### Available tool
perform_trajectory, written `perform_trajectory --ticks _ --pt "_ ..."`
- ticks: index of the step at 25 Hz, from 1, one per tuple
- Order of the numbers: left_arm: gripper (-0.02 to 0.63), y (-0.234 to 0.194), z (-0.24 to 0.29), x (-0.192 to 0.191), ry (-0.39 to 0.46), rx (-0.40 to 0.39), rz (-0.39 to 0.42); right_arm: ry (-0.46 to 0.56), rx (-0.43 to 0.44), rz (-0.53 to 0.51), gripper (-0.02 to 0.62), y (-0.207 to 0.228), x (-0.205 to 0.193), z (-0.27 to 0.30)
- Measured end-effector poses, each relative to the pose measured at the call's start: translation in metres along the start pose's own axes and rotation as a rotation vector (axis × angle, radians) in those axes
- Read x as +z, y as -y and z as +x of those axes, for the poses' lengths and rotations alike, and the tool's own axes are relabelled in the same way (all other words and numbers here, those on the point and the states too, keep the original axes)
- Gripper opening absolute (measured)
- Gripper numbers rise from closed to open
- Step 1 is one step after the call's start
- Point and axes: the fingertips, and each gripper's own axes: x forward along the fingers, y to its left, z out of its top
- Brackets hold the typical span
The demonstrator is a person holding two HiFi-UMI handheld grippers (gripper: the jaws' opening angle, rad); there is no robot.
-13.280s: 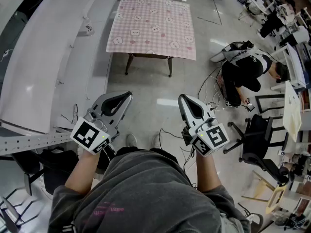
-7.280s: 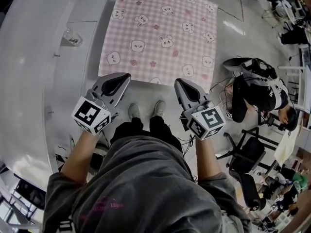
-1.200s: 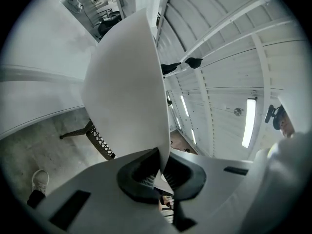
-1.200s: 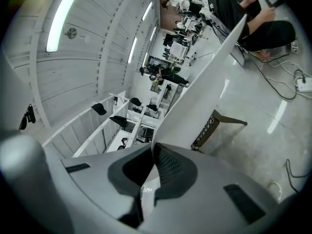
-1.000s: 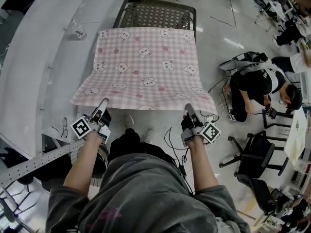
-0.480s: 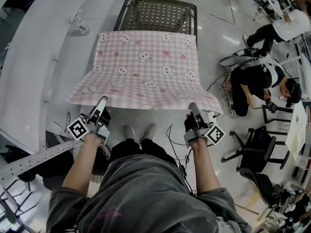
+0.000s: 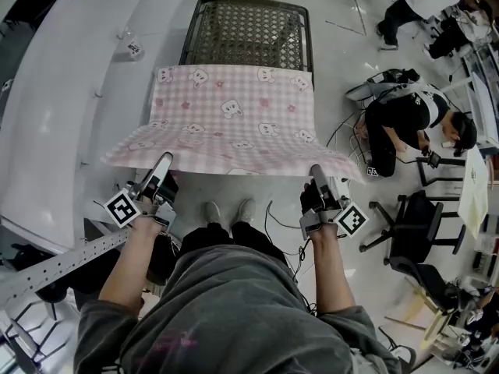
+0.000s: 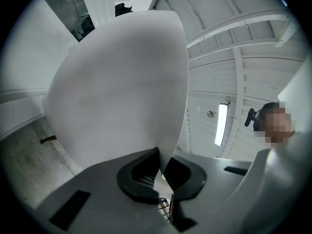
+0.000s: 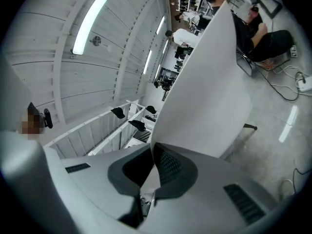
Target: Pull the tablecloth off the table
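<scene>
Left gripper (image 7: 163,164): jaws pinched tight on the near left corner of the tablecloth (image 7: 234,123), white underside facing its camera.
Right gripper (image 7: 316,175): clamped on the near right corner, same grip.
Tablecloth: pink checked, stretched between both grippers, near edge in the air, far part lying on the table (image 7: 245,23).
Table: black mesh top, far strip bare.
Progress: partway by my reading; the cloth resting on the mesh has yet to come clear.

One tablecloth (image 7: 234,123), one table (image 7: 248,23), two grippers, left gripper (image 7: 165,160), right gripper (image 7: 316,170), two shoes (image 7: 212,210)
</scene>
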Motion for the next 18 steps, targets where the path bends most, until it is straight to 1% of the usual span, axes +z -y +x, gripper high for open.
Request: perform_trajectory --ticks 5,9,11,13,18 --pt "0.0 0.009 0.006 0.008 -0.009 -0.033 0.004 0.022 0.025 -0.028 0.005 -0.016 0.007 0.003" --pt "0.0 0.017 0.004 0.01 -0.016 -0.042 0.006 0.021 0.015 -0.047 0.005 -0.026 0.006 0.0" --pt "0.0 0.017 0.002 0.007 -0.019 -0.032 -0.012 0.02 -0.003 -0.042 0.005 -0.025 0.005 -0.006" --pt "0.0 0.02 0.001 0.006 -0.015 -0.038 -0.03 0.03 -0.002 -0.038 0.005 -0.028 0.005 -0.01" --pt "0.002 0.043 0.004 0.008 -0.021 -0.078 -0.003 0.057 0.014 -0.069 0.005 -0.048 0.013 -0.013"
